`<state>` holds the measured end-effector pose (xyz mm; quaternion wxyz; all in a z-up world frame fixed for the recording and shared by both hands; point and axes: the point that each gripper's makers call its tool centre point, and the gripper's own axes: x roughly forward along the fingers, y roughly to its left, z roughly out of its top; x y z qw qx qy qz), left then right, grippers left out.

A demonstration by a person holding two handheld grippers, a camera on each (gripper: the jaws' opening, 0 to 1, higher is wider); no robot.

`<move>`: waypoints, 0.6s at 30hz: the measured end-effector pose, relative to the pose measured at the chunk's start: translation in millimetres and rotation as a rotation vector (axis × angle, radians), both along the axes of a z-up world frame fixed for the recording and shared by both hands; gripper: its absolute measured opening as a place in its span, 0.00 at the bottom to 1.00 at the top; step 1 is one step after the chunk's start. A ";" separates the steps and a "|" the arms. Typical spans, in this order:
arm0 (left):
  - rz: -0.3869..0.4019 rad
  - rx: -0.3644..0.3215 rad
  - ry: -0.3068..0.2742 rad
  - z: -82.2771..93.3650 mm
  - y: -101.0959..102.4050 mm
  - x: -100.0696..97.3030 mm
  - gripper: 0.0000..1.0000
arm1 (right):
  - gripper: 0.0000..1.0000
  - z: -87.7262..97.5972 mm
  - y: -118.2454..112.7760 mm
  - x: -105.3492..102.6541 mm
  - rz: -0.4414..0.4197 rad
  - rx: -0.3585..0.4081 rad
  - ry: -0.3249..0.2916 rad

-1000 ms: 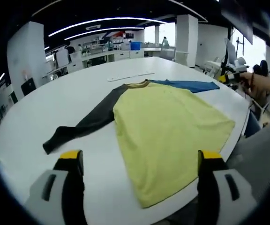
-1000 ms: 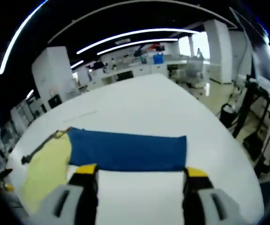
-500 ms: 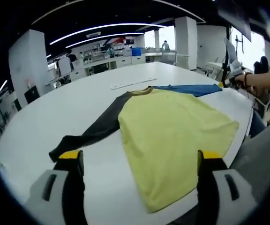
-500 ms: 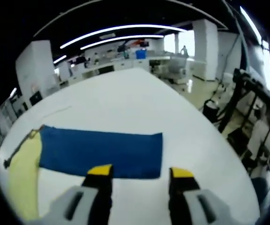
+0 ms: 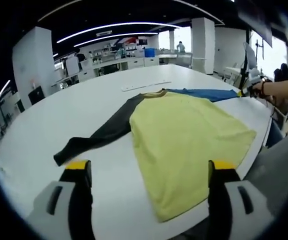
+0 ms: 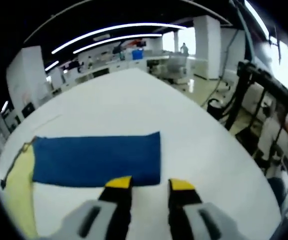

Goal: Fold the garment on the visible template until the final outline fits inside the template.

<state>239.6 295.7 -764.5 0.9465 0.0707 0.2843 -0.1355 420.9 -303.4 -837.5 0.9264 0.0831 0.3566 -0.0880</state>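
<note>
While spread flat on the table (image 5: 44, 125), shirt (image 5: 184, 140) ahead of the left gripper (image 5: 149, 172), past its jaws: yellow body between the two tips and a bit to the right, dark sleeve (image 5: 99, 137) running toward the left tip, blue sleeve (image 6: 96, 159) at the far side. Left jaws wide open, holding nothing. Right gripper (image 6: 150, 184) right at the near edge of the blue sleeve, close to the cuff end; jaws only a little apart, nothing between them yet.

Best to pinch the cuff edge low and firm, lift just a little, then carry the sleeve over the yellow body without dragging the rest. Keep it smooth.

White round table, a thin pale strip (image 5: 146, 86) beyond the collar. Big bright room, long ceiling lights, white pillars, benches far behind.
</note>
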 end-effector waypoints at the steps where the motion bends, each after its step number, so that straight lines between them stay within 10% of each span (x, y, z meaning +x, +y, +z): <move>1: 0.001 0.000 -0.002 0.5 0.3 0.1 0.94 | 0.23 -1.8 0.9 0.7 0.009 -0.011 0.014; 11: 0.012 0.004 0.024 -4.3 3.6 -4.1 0.90 | 0.05 -2.3 1.2 3.5 0.031 -0.063 0.046; 18: 0.016 0.014 0.035 -7.4 5.1 -4.1 0.88 | 0.00 -2.6 5.6 -1.1 -0.044 0.116 0.029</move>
